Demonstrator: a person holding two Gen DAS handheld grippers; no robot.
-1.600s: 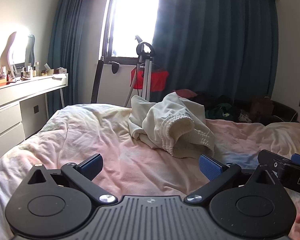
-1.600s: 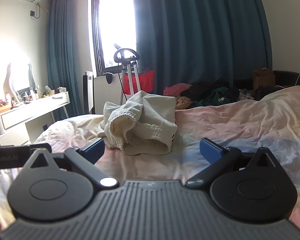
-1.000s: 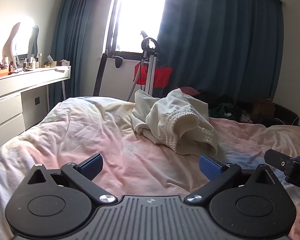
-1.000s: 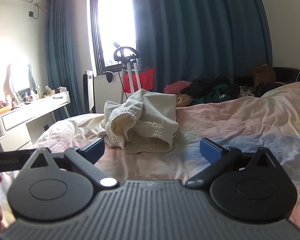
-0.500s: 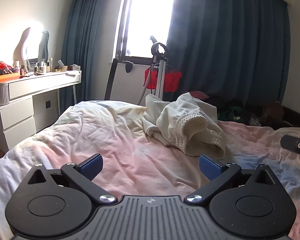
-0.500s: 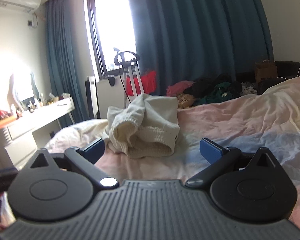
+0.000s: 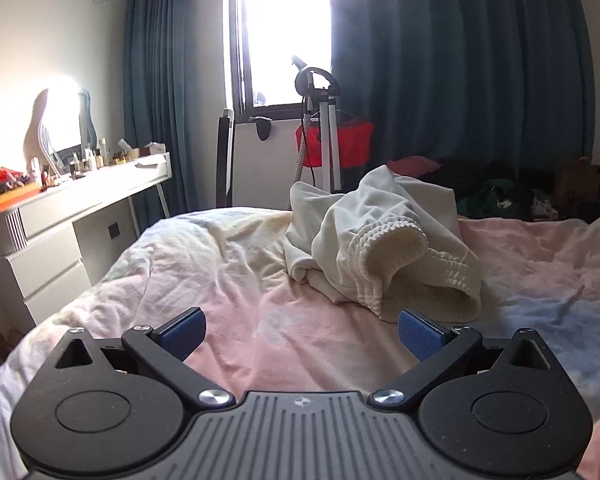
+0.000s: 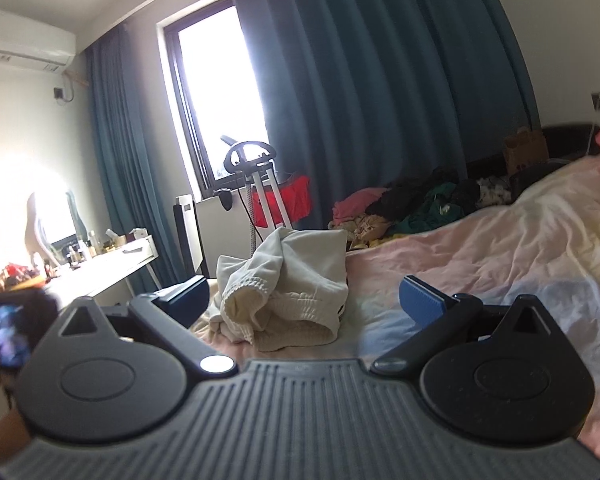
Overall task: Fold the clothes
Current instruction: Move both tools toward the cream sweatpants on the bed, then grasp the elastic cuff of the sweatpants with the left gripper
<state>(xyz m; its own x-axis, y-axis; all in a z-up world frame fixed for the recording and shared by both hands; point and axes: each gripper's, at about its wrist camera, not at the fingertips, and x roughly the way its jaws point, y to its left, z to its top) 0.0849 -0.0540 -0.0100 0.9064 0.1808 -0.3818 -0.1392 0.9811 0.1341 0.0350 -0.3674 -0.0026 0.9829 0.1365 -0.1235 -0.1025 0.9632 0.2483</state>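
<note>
Cream garment (image 7: 384, 248) lies crumpled on the bed (image 7: 228, 280), at 1 o'clock from the left gripper (image 7: 302, 330); both the left and the right gripper (image 8: 304, 300) gape wide, empty

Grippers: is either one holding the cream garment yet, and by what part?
Nothing held. Left gripper and right gripper are open; the cream garment lies crumpled on the bed.

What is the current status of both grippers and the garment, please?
Left gripper open, empty. Right gripper open, empty. Cream garment crumpled in a heap on the bed, untouched, not yet folded. Nothing between grippers and garment.
</note>
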